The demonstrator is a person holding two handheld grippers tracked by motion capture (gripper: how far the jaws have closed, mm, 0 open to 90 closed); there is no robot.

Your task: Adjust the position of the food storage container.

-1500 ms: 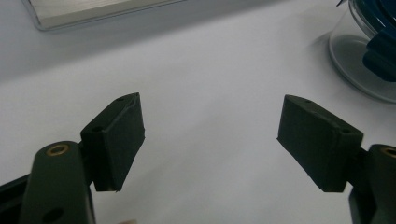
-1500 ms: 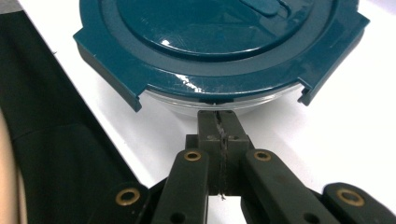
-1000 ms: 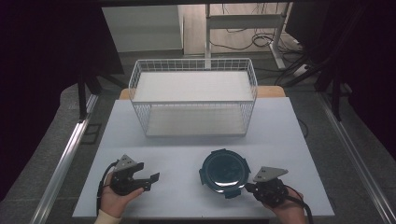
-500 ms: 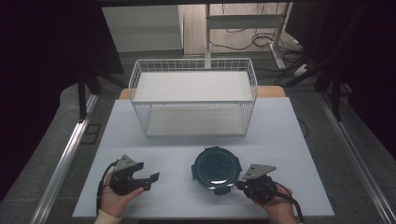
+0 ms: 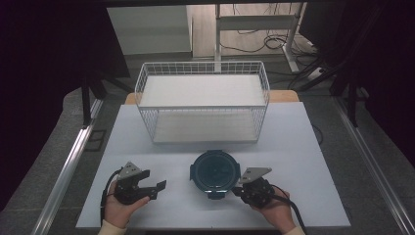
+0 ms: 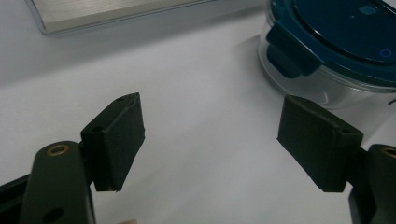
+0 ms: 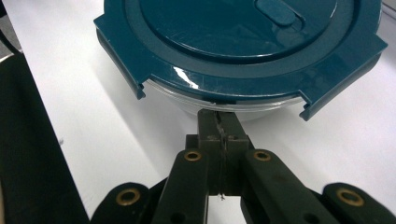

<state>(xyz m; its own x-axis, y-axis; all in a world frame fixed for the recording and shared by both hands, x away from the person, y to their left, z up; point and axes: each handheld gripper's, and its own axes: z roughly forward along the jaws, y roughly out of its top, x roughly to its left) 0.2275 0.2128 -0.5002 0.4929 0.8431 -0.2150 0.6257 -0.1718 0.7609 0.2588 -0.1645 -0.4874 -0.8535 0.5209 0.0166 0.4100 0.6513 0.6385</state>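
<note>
Right tongs [image 7: 218,122] are pressed together, tips against the tub [image 5: 214,170]; left tongs [image 5: 159,188] sit spread on the surface [image 5: 303,147] nearby.

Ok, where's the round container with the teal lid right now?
In the high view the round container sits near the table's front edge, just in front of the white wire basket, between the two grippers and right beside the right gripper.

white wire basket [image 5: 203,105] on white table [image 5: 303,147], w/ cables [image 5: 254,41] on floor behind
</note>
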